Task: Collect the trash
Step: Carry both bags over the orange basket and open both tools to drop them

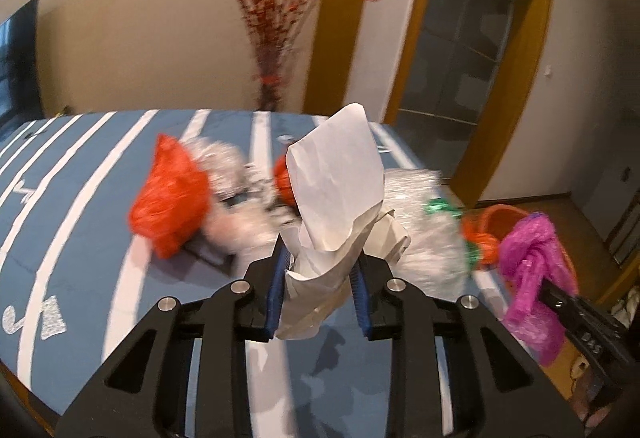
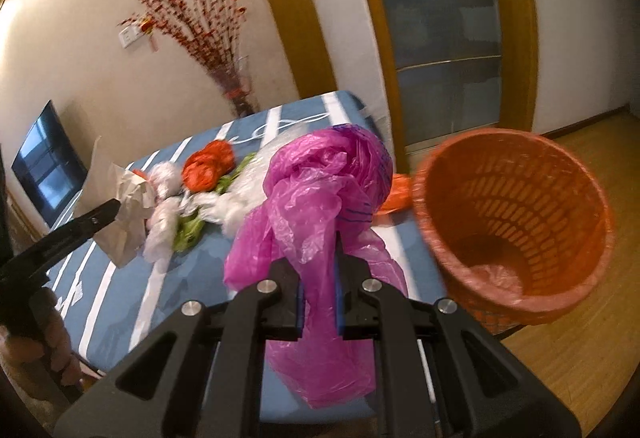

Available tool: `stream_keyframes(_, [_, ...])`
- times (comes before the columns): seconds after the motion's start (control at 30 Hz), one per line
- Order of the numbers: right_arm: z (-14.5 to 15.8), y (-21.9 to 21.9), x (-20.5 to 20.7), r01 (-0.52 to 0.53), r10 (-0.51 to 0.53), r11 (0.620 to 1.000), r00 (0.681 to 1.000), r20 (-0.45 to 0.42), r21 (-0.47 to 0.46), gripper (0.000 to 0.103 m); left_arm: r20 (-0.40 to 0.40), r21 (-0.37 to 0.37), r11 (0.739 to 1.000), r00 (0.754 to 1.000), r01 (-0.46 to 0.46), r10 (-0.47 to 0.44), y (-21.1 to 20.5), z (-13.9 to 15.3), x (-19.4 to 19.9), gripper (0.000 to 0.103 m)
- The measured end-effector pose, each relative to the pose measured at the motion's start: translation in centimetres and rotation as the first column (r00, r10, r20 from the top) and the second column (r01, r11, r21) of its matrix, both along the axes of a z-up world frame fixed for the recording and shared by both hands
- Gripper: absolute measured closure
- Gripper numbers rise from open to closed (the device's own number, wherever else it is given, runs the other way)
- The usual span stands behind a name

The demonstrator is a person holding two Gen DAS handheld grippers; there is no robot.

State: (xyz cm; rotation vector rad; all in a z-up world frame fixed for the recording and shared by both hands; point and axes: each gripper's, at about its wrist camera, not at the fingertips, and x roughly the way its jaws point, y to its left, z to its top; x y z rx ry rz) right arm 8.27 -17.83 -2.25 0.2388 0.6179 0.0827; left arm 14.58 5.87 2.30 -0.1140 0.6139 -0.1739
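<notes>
Left wrist view: left gripper [image 1: 320, 270] clamped on crumpled white paper [image 1: 336, 189], lifted above blue striped table [image 1: 80, 165]; red bag [image 1: 168, 197] and clear plastic [image 1: 424, 238] lie behind.
Right wrist view: right gripper [image 2: 320, 286] pinched nearly closed on pink plastic bag [image 2: 320, 197], just beside orange basket [image 2: 516, 222] at table edge.
</notes>
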Motion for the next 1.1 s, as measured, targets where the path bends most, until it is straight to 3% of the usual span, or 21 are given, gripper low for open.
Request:
stream_keyframes(0.27, [0.9, -5.4, -1.0, 0.129, -0.128, 0.991, 0.991, 0.031, -0.022, 0.091, 0.025, -0.035, 0.99, 0.99, 0.14, -0.139, -6.3, 1.0, 0.1, 0.074])
stream_keyframes(0.53, [0.9, -11.9, -1.1, 0.257, -0.257, 0.966, 0.965, 0.043, -0.003, 0.091, 0.004, -0.049, 0.956, 0.957, 0.289, -0.289, -14.2, 0.4, 1.6, 0.074])
stream_keyframes(1.1, [-1.1, -19.1, 1.8, 0.324, -0.325, 0.945, 0.945, 0.022, 0.044, 0.09, -0.086, -0.058, 0.889, 0.885, 0.455, -0.458, -24.9, -3.1, 4.6, 0.074])
